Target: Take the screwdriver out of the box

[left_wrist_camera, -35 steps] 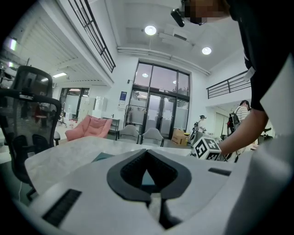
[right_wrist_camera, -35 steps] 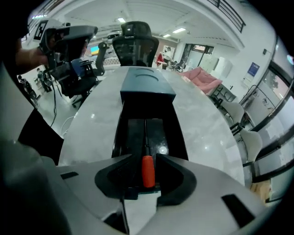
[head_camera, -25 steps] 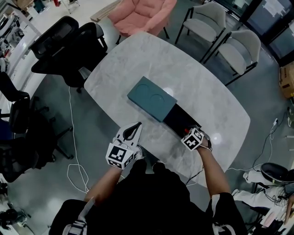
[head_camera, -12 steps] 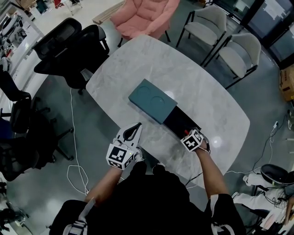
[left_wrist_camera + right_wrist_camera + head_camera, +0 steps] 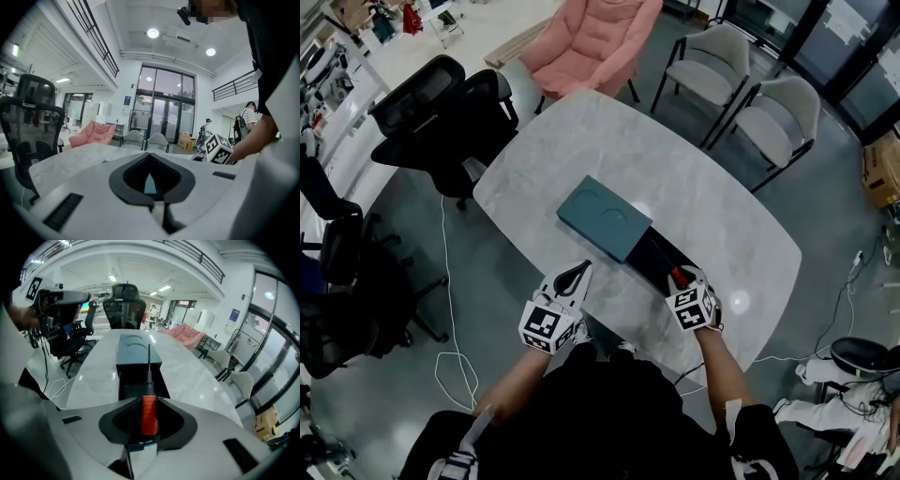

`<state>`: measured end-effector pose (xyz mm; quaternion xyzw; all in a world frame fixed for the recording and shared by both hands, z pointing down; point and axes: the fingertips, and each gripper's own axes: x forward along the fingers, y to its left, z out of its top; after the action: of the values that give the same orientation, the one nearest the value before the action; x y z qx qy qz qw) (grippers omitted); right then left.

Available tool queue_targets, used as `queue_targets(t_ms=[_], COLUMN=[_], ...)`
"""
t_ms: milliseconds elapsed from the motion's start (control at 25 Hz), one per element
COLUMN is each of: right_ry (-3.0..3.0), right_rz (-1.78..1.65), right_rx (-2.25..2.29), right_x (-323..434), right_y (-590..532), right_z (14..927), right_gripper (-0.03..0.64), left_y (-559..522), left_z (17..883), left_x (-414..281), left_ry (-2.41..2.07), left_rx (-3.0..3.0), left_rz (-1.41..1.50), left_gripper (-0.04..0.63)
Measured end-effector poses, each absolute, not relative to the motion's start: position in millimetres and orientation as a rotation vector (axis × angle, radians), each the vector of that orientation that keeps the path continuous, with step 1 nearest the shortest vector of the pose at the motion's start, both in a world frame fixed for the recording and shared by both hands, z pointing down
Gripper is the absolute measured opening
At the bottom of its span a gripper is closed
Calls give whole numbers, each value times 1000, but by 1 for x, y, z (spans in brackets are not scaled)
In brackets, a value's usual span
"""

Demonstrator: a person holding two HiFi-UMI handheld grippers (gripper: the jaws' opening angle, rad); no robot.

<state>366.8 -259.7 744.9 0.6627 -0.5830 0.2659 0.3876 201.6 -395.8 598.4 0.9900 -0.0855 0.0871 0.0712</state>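
Extraction step: right claw [image 5: 149, 401] clamped on the red handle of the screwdriver [image 5: 148, 385], shaft jutting ahead of the jaws over the open box [image 5: 133, 355]; left claw [image 5: 149, 180] closed, empty; next, lift clear without snagging the tip.

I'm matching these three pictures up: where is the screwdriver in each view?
Head view: screwdriver, right of centre, below the middle.
Left gripper view: not in it.
Right gripper view: bottom centre, between the jaws.
Shared landmark: pink armchair.
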Motion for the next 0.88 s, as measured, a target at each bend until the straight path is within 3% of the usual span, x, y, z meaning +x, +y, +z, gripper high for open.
queue_targets(t_ms=[880], right_ry=[-1578], right_rz=[170], right_rx=[2583], right_x=[357], right_y=[-252], right_z=[536], right_gripper=[112], left_y=[-374], left_z=[564], left_x=[200], left_ry=[-229], left_rx=[3003], left_rz=[198], left_gripper=[6])
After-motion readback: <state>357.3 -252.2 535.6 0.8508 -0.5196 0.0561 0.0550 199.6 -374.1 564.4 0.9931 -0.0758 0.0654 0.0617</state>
